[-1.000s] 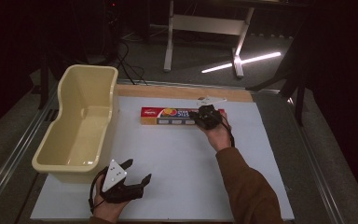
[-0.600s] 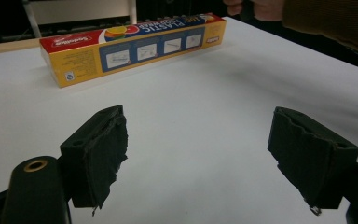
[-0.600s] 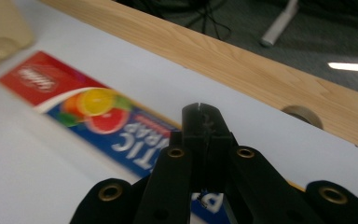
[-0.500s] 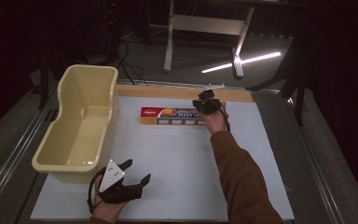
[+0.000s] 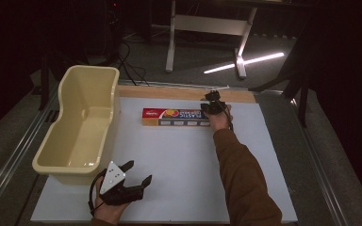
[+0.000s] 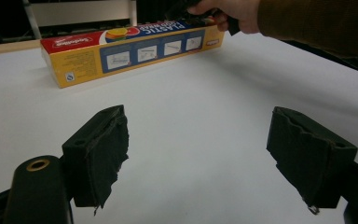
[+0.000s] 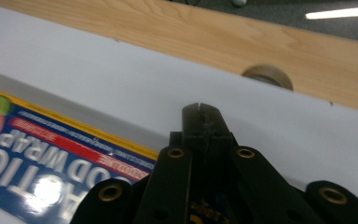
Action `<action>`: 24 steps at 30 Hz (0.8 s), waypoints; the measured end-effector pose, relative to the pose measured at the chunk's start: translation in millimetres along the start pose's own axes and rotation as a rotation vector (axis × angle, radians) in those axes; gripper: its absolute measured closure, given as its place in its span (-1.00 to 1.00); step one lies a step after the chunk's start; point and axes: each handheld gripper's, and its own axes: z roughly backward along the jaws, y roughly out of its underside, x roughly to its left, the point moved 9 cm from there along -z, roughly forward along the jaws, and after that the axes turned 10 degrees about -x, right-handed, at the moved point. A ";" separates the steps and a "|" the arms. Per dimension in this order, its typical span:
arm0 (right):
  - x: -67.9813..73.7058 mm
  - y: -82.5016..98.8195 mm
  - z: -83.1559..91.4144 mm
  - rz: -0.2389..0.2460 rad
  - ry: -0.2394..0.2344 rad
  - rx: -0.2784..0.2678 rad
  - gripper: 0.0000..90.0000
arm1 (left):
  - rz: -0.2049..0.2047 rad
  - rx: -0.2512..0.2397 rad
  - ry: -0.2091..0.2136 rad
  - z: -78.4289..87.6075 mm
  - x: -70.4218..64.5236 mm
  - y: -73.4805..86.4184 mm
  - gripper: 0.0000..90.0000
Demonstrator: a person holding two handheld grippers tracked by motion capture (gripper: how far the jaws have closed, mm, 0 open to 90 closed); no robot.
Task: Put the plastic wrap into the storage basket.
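Note:
A long plastic wrap box (image 5: 176, 117), yellow, red and blue, lies flat on the white table top (image 5: 179, 160) near its far edge. My right gripper (image 5: 212, 98) hovers at the box's right end and points away from me. In the right gripper view its jaws are pressed together with nothing between them, tip (image 7: 200, 119) over the white surface just past the box (image 7: 51, 158). My left gripper (image 5: 139, 172) rests near the front edge, open and empty. In the left gripper view (image 6: 198, 121) the box (image 6: 130, 46) lies well ahead of it.
A cream plastic tub (image 5: 82, 122) stands at the left of the table, empty. A bare wooden strip (image 5: 169, 92) runs along the far edge, with a round disc (image 7: 266, 77) set in it. A thin white item (image 5: 217, 87) lies on that strip.
My right hand has moved away from me, from over the box's right end towards its far side. The left gripper has stayed where it was.

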 end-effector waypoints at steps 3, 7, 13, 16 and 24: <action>-0.2 -0.2 -0.2 0.021 0.004 0.011 1.00 | 0.002 0.003 0.000 -0.7 -0.1 1.1 -0.55; 1.5 0.5 2.0 0.066 0.003 0.070 1.00 | 0.000 0.001 0.006 -1.0 -2.3 -0.2 -0.55; 4.3 -0.3 2.4 0.157 0.019 0.220 1.00 | 0.009 -0.008 -0.006 2.6 0.3 -0.7 -0.55; 7.2 10.5 2.8 0.161 -0.008 0.291 1.00 | 0.004 -0.020 -0.010 4.7 1.5 -3.7 -0.54; 21.0 36.3 22.9 0.247 -0.060 0.370 1.00 | 0.001 -0.024 -0.007 4.8 -1.0 -4.3 -0.54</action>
